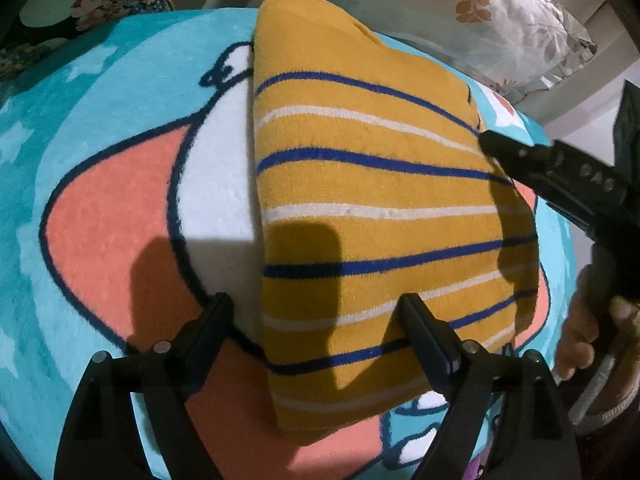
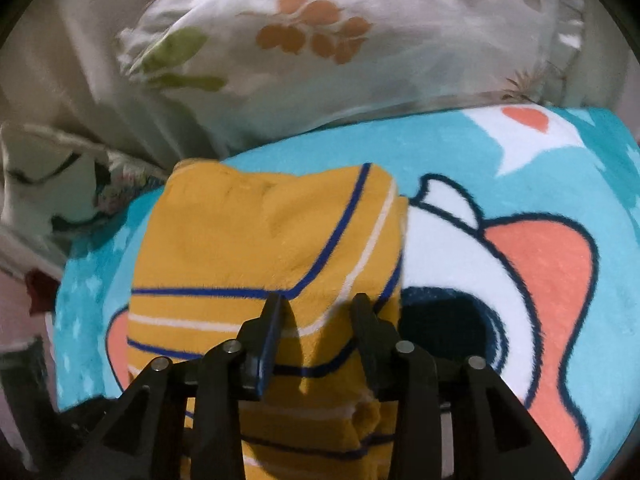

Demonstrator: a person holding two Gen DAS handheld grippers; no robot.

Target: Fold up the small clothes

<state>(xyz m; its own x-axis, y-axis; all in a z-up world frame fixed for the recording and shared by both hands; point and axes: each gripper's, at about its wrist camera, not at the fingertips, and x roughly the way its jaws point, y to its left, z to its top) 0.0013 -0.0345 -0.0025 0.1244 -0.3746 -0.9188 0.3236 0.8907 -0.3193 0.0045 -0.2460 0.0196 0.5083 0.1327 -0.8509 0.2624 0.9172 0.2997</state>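
Note:
A yellow garment (image 1: 360, 200) with blue and white stripes lies folded into a thick packet on a teal cartoon blanket (image 1: 100, 120). My left gripper (image 1: 316, 304) hangs over the packet's near left edge, its jaws wide open and empty, one finger over the blanket and the other over the cloth. My right gripper (image 1: 492, 144) reaches in from the right, held by a hand (image 1: 580, 320), its tip at the garment's right edge. In the right wrist view the right gripper (image 2: 318, 304) stands partly open just above the garment (image 2: 240, 240), with flat cloth under the gap and none pinched.
The blanket (image 2: 520, 152) covers a soft bed-like surface. A white pillow with orange leaves (image 1: 500, 20) (image 2: 320, 40) lies just behind the garment. A dark flowered cushion (image 1: 100, 0) sits at the far left corner, and another patterned cushion (image 2: 60, 184) borders the blanket.

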